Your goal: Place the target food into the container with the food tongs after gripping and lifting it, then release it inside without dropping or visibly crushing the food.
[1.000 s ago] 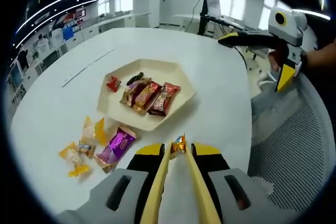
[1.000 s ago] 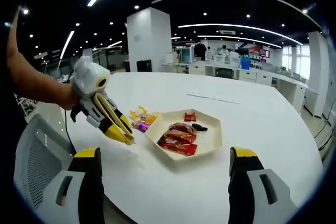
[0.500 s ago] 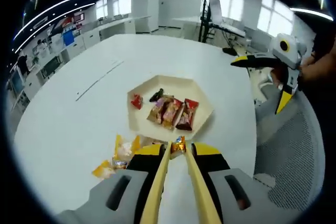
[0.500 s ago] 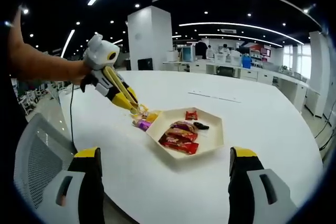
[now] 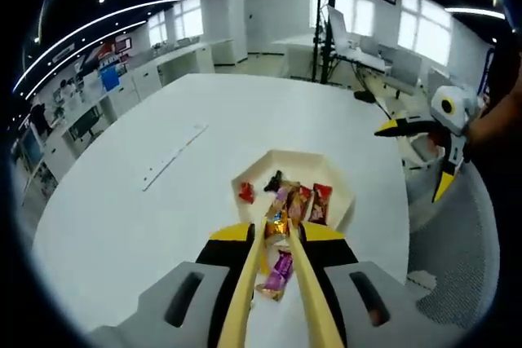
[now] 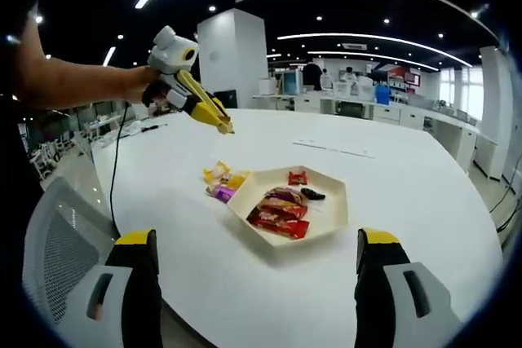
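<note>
from my left gripper (image 5: 278,224) i see the long yellow tongs pressed together on a small gold-wrapped candy (image 5: 278,223), pinched right at the tips. the candy is held up in the air, above the white table (image 5: 147,201), and lines up with the near edge of the tray (image 5: 342,193) below it. the tray is a cream six-sided dish, and it has several wrapped snacks (image 5: 300,200) in red and brown lying side by side, plus a small red candy (image 5: 245,192) and a dark one (image 5: 272,179) toward its far side. a purple packet (image 5: 278,273) lies on the table just outside the tray, showing between my tongs.

from my right gripper (image 6: 253,283) the two jaws stand wide apart with nothing between them, well back from the tray (image 6: 326,222). in that view the left gripper (image 6: 227,128) is up high over the table (image 6: 424,201), held by a bare arm (image 6: 81,83), its tips above and to the side of the yellow candies (image 6: 222,175) and the purple packet (image 6: 220,194) that sit just beside the tray. the right gripper (image 5: 412,152) also shows at the edge of the left gripper view, spread wide, off past the table's edge.
</note>
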